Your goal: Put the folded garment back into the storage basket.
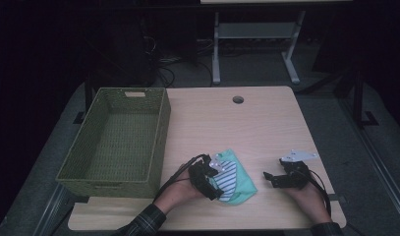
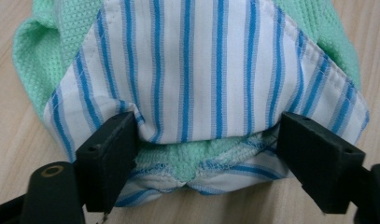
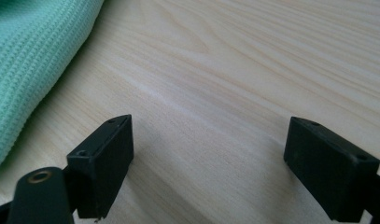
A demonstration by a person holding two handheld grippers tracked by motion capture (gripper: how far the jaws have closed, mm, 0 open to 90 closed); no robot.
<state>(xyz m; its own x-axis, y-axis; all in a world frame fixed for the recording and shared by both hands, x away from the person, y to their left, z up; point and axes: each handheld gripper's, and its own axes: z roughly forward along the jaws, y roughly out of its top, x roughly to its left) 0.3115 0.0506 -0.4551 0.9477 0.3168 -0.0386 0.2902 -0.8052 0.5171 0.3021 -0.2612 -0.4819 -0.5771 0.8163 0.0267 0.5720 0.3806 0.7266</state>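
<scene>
We see the left gripper (image 2: 206, 140) set wide around the near edge of the folded green-and-striped cloth (image 2: 197, 70), which lies on the worktop (image 3: 234, 70), with the right gripper (image 3: 208, 154) gaping over bare wood, nothing between its jaws, cloth off to its left.

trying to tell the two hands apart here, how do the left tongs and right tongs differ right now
The left tongs straddle the folded striped and green cloth, its edge between the jaws; the right tongs have bare wooden table between theirs.
In the high view, the left tongs sit over the cloth, while the right tongs rest apart, to its right.
Both stand wide open, gripping nothing.
</scene>
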